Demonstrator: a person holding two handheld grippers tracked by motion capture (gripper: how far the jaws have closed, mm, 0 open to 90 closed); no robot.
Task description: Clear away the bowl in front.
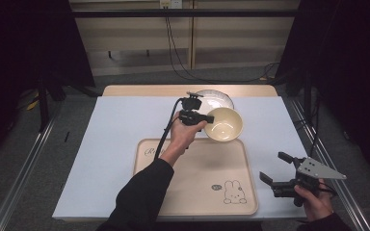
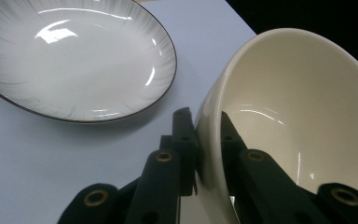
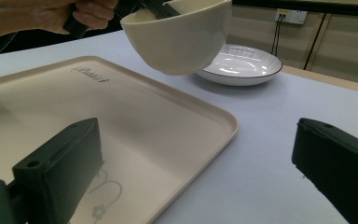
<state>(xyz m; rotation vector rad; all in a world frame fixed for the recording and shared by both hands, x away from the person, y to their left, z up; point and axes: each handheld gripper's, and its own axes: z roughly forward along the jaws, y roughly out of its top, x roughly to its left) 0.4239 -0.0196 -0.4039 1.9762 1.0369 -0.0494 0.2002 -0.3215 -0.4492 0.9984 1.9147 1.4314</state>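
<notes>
A cream bowl hangs in the air over the far edge of the beige tray, tilted. My left gripper is shut on the bowl's rim, one jaw inside and one outside. From the right gripper view the bowl floats above the tray's far corner. Behind it a white plate with a dark rim lies on the table. My right gripper stands open near the table's right front, right of the tray, with nothing between its jaws.
The tray has a rabbit drawing at its near right corner. A pale blue mat covers the table. Metal rails run along both sides, and cables hang on the floor behind.
</notes>
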